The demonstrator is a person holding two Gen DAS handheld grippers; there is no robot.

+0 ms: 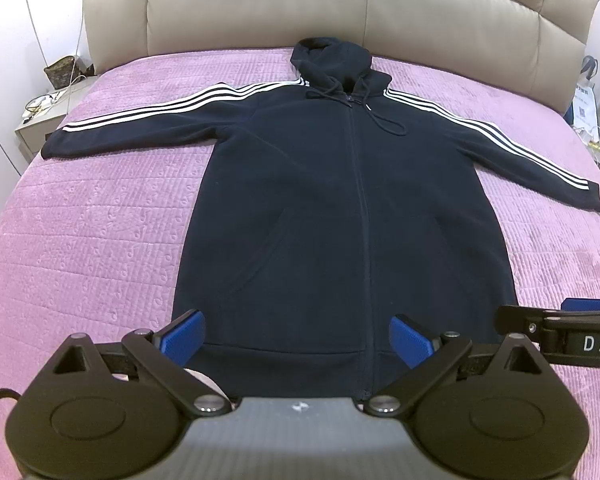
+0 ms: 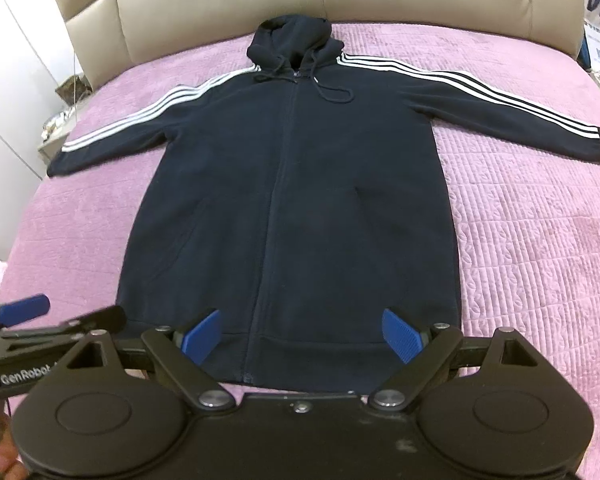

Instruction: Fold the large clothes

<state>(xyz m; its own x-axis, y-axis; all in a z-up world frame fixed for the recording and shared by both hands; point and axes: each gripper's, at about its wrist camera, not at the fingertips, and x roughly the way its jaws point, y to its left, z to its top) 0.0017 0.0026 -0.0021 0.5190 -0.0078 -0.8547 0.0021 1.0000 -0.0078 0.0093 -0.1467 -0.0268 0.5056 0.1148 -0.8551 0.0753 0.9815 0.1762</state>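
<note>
A dark navy zip hoodie (image 1: 320,200) with white sleeve stripes lies flat and face up on the pink bedspread (image 1: 100,220), both sleeves spread out, hood toward the headboard. It also shows in the right wrist view (image 2: 300,184). My left gripper (image 1: 296,340) is open and empty, held just above the hem's left half. My right gripper (image 2: 304,336) is open and empty above the hem's right half. The right gripper's side shows at the right edge of the left wrist view (image 1: 560,328). The left gripper's finger (image 2: 24,312) shows at the left of the right wrist view.
A beige padded headboard (image 1: 300,4) stands at the far end. A nightstand (image 1: 48,116) with cables and a basket is at the far left. A white bag (image 1: 584,100) stands at the far right. The bedspread (image 2: 540,240) lies bare around the hoodie.
</note>
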